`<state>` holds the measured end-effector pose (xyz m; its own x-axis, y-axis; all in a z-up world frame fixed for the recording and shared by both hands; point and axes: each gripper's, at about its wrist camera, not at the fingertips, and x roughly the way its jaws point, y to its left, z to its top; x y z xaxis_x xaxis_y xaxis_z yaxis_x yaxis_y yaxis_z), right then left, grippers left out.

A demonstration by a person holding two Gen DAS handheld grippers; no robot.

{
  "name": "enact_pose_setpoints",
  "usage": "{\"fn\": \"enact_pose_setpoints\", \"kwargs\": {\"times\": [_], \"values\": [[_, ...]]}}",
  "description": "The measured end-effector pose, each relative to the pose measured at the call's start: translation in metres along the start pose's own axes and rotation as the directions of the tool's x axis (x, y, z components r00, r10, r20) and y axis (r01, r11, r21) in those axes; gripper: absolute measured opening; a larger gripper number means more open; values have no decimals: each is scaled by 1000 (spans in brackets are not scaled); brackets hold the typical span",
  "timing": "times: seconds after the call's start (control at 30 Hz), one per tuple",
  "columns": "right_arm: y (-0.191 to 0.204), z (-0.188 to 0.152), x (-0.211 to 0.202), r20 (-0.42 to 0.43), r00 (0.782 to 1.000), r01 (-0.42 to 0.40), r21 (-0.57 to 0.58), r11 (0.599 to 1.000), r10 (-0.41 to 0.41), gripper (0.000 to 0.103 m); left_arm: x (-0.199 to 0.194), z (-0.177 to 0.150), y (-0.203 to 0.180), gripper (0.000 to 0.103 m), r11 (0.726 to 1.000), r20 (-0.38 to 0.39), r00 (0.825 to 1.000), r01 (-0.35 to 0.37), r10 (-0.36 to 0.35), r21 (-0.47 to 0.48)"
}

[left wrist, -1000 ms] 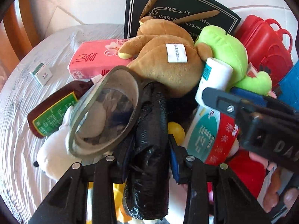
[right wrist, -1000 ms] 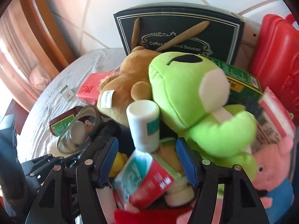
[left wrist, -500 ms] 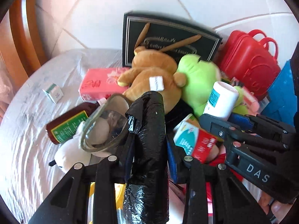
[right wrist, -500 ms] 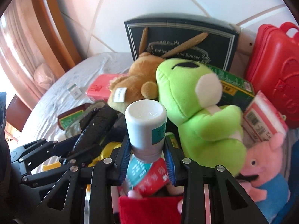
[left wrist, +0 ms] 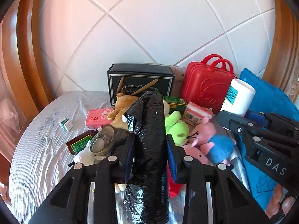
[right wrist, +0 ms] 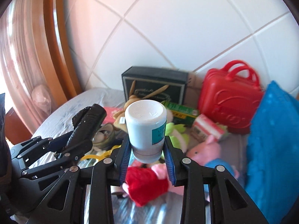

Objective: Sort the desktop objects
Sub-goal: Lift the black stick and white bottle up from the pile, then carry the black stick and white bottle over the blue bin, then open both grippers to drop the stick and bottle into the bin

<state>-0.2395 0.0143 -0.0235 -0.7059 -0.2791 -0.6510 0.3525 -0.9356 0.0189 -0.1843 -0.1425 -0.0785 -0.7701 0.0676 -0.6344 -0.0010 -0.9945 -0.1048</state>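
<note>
Here the white cylindrical plastic bottle with a teal label (right wrist: 145,128) sits pinched between the right gripper (right wrist: 147,155) fingers, above the pink plush pig (right wrist: 203,149); likely light, rigid and slick, best held mid-body. The left gripper (left wrist: 147,153) fingers clamp a soft, crinkly black plastic-wrapped roll (left wrist: 149,140), left of the pig.

Gift box (left wrist: 141,83) behind plush toys (left wrist: 175,128) — suitcase (left wrist: 206,85) right.

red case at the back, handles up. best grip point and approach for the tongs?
Take the red case by its twin loop handles, coming from above. It stands upright against the wall and the handles stick up clear of the pile, thin enough for the tongs. Its body looks too wide, and toys crowd its front. Both tongs are full now: left holds a black roll, right a white bottle.
</note>
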Motion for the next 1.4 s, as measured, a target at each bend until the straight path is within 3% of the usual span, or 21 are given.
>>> {"fn": "enact_pose_setpoints", "kwargs": {"times": [0.27, 0.43, 0.8, 0.97, 1.2, 1.37, 1.4], "values": [[-40, -24, -122, 118, 977, 168, 71, 983, -175, 34, -58, -4, -81, 31, 986, 61, 991, 113, -121, 120], [-82, -42, -180, 151, 952, 247, 133, 960, -266, 34, -85, -1, -143, 31, 964, 92, 973, 193, -213, 185], [-216, -101, -282, 130, 868, 429, 291, 855, -480, 34, -126, -4, -314, 31, 891, 112, 918, 332, -381, 311], [-277, -131, -312, 101, 850, 462, 331, 823, -518, 34, -133, -16, -387, 31, 865, 82, 903, 375, -423, 333], [-342, -162, -323, 47, 852, 481, 323, 815, -522, 34, -124, -35, -464, 31, 856, 22, 911, 378, -412, 352], [-373, -178, -324, 20, 854, 488, 319, 813, -520, 34, -114, -42, -488, 32, 862, -10, 920, 370, -391, 347], [-377, -180, -325, 16, 853, 490, 318, 811, -522, 37, -115, -41, -492, 40, 866, -5, 925, 359, -381, 348]]}}
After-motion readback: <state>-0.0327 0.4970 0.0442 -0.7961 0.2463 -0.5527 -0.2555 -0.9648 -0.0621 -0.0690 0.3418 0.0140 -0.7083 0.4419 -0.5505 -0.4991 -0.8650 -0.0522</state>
